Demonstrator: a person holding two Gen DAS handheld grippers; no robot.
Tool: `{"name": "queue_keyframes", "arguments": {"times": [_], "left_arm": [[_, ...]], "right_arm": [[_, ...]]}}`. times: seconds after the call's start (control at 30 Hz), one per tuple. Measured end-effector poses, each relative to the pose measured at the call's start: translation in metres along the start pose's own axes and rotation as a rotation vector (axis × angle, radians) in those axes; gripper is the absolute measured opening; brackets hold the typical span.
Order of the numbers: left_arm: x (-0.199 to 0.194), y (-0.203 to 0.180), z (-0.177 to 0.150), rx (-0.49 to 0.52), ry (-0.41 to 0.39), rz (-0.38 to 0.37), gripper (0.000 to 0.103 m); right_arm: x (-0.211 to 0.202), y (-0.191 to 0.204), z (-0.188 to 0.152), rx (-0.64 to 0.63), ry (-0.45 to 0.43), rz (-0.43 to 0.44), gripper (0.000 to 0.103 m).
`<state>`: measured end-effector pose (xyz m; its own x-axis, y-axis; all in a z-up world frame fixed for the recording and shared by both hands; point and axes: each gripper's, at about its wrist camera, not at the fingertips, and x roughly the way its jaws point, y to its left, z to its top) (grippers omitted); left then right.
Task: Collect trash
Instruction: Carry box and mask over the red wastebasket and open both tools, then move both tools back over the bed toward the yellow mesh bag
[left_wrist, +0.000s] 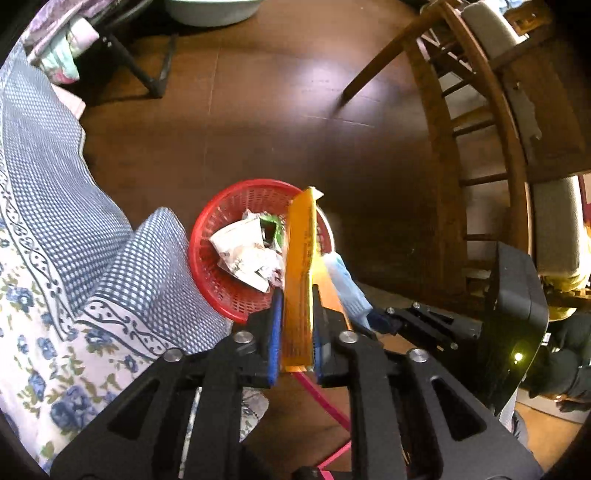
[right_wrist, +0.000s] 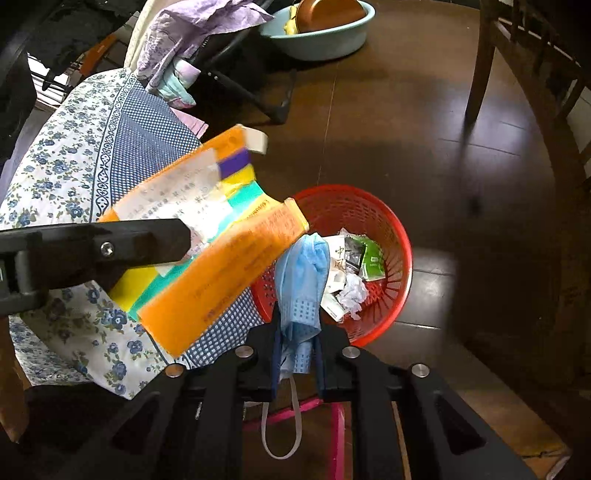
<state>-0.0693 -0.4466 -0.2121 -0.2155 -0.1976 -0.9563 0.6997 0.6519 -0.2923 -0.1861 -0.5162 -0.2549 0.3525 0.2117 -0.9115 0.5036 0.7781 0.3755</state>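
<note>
My left gripper (left_wrist: 296, 295) is shut on a flat orange carton (left_wrist: 300, 266), held edge-on above the near rim of a red mesh basket (left_wrist: 221, 206) on the floor. The carton also shows in the right wrist view (right_wrist: 221, 269), with the left gripper (right_wrist: 186, 240) clamped on it. My right gripper (right_wrist: 297, 314) is shut on a blue face mask (right_wrist: 301, 277), whose white ear loop hangs below. The mask (left_wrist: 347, 284) sits just right of the carton. The basket (right_wrist: 400, 236) holds crumpled paper (right_wrist: 352, 290) and wrappers.
A bed with blue floral cloth (left_wrist: 55, 229) lies to the left, close to the basket. A wooden chair (left_wrist: 469, 155) stands to the right. A teal basin (right_wrist: 321, 37) sits on the dark wood floor beyond. A pink frame (right_wrist: 336, 424) is below my grippers.
</note>
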Motion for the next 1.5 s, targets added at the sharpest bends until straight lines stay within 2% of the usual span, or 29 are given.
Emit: {"name": "queue_keyframes", "arguments": {"times": [0.03, 0.07, 0.1, 0.13, 0.2, 0.27, 0.5, 0.73, 0.93, 1.1, 1.23, 1.33, 1.5], "left_arm": [[0.002, 0.001, 0.000, -0.003, 0.011, -0.002, 0.032], [0.004, 0.000, 0.000, -0.003, 0.022, -0.003, 0.039], [0.005, 0.000, 0.000, -0.001, 0.029, -0.005, 0.041], [0.005, -0.002, 0.000, 0.005, 0.030, -0.004, 0.043], [0.001, -0.003, -0.001, 0.013, 0.016, 0.001, 0.055], [-0.006, -0.003, -0.002, 0.014, -0.011, 0.017, 0.059], [-0.031, -0.005, -0.004, 0.009, -0.082, 0.045, 0.060], [-0.085, -0.016, -0.014, 0.034, -0.217, 0.055, 0.063], [-0.144, -0.010, -0.042, 0.073, -0.358, 0.150, 0.064], [-0.194, 0.032, -0.076, 0.030, -0.474, 0.205, 0.073], [-0.225, 0.077, -0.097, -0.034, -0.540, 0.252, 0.075], [-0.246, 0.123, -0.113, -0.109, -0.583, 0.274, 0.075], [-0.259, 0.194, -0.138, -0.260, -0.642, 0.311, 0.076]], "right_arm": [[-0.001, 0.000, 0.001, 0.010, -0.008, -0.003, 0.050], [-0.002, -0.002, 0.002, 0.020, -0.015, -0.006, 0.060], [-0.006, -0.003, 0.003, 0.041, -0.037, -0.014, 0.070], [-0.009, -0.004, 0.004, 0.052, -0.051, -0.018, 0.071], [-0.011, -0.001, 0.008, 0.051, -0.051, -0.028, 0.071], [-0.013, 0.000, 0.009, 0.044, -0.053, -0.047, 0.071], [-0.031, 0.000, 0.010, 0.071, -0.060, -0.103, 0.077], [-0.075, 0.013, 0.017, 0.064, -0.174, -0.144, 0.079], [-0.114, 0.043, 0.022, 0.033, -0.287, -0.155, 0.082], [-0.135, 0.099, 0.029, -0.043, -0.374, -0.137, 0.082], [-0.148, 0.154, 0.034, -0.135, -0.420, -0.106, 0.085], [-0.151, 0.197, 0.039, -0.186, -0.465, -0.093, 0.088], [-0.134, 0.267, 0.047, -0.243, -0.466, -0.051, 0.088]]}}
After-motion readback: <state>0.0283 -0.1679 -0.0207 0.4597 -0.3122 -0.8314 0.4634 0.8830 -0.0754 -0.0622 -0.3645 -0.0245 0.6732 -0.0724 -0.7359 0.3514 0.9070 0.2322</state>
